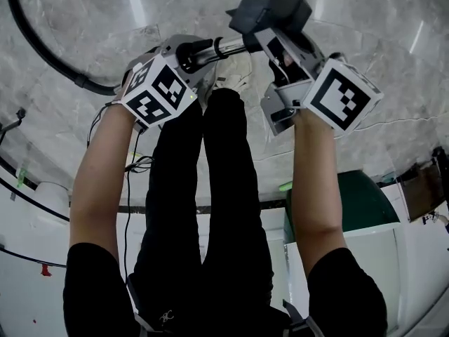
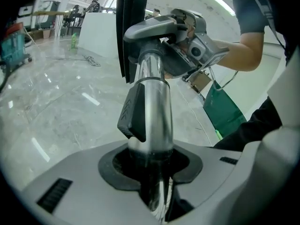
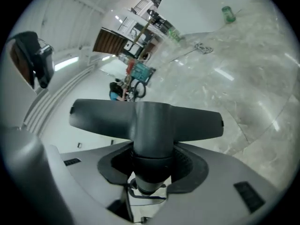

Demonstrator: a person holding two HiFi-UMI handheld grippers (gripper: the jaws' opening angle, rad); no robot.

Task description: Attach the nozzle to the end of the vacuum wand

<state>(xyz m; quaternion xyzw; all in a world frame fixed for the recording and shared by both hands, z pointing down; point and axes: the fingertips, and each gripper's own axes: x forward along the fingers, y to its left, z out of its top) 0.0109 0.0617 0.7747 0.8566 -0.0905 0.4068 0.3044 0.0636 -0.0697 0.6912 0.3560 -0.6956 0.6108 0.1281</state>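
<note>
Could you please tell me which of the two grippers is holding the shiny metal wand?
The left gripper: its jaws clamp the chrome wand, whereas the right gripper holds the dark T-shaped nozzle.

Hidden and cut-off parts, all three views
Head view: the black hose (image 1: 38, 48) runs off the top edge, and the right gripper (image 1: 280, 48) covers part of the neck of the nozzle (image 1: 270, 5). Left gripper view: the near end of the wand (image 2: 154, 111) drops out of sight inside the left gripper (image 2: 152, 170). Right gripper view: the nozzle's neck end is likewise buried, and the far clutter (image 3: 136, 78) is too small to identify.
</note>
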